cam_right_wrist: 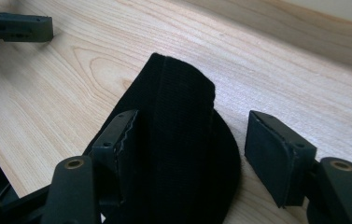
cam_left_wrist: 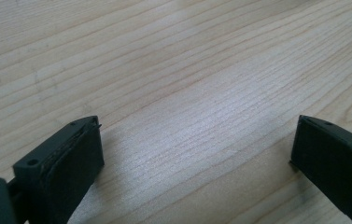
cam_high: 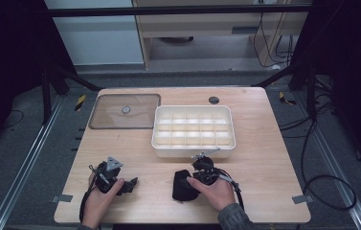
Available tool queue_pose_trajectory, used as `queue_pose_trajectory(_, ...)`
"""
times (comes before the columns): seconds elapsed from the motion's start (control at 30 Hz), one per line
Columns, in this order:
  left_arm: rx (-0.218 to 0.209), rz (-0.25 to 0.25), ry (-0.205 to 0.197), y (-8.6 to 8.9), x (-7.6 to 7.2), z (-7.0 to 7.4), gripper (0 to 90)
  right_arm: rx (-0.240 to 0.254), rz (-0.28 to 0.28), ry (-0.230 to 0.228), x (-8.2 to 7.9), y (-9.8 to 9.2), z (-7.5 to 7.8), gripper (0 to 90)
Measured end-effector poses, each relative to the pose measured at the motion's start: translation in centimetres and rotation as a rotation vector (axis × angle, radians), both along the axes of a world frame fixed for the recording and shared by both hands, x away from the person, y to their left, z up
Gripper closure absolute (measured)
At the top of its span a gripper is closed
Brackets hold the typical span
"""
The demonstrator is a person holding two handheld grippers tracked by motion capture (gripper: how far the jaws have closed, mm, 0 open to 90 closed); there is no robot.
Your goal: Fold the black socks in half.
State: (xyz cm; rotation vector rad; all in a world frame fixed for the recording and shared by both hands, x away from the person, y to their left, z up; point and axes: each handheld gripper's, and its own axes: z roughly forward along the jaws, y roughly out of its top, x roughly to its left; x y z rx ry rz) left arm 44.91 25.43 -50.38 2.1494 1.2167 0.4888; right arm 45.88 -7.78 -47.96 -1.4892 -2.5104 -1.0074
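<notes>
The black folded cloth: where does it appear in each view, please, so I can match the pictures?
High view: the black folded cloth lies low centre, beside the right tool, in front of the white tray.
Left gripper view: it is not in this picture.
Right gripper view: centre, between the open jaws, against one of them.
Shared landmark: the wooden table.

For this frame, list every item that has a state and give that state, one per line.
Black sock: folded, lying on the table, between the right gripper's jaws but not clamped.
Right gripper: open; one pad touches the sock, the other stands clear.
Left gripper: open, nothing between its jaws, low over bare wood.
Compartment box: uncovered, its cells look empty.
Lid: off the box, lying flat to its left.
</notes>
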Motion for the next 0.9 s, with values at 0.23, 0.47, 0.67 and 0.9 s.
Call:
queue_pose_trajectory(0.23, -0.001, 0.000, -0.002, -0.01, 0.00, -0.02, 1.3, 0.016, -0.004, 0.012, -0.02, -0.11, -0.31, 36.3)
queue_pose_trajectory(0.47, -0.001, -0.001, -0.003, -0.02, 0.00, -0.03, 1.2, 0.035, -0.005, 0.038, 0.00, -0.10, -0.45, 42.4)
queue_pose_trajectory(0.67, -0.004, 0.000, -0.005, -0.02, -0.01, -0.05, 1.1, 0.076, 0.009, 0.067, -0.08, -0.03, -0.52, 53.8)
queue_pose_trajectory(0.9, -0.004, -0.001, -0.006, -0.01, -0.02, -0.06, 1.1, 0.076, 0.044, 0.056, -0.26, 0.12, -0.33, 63.0)
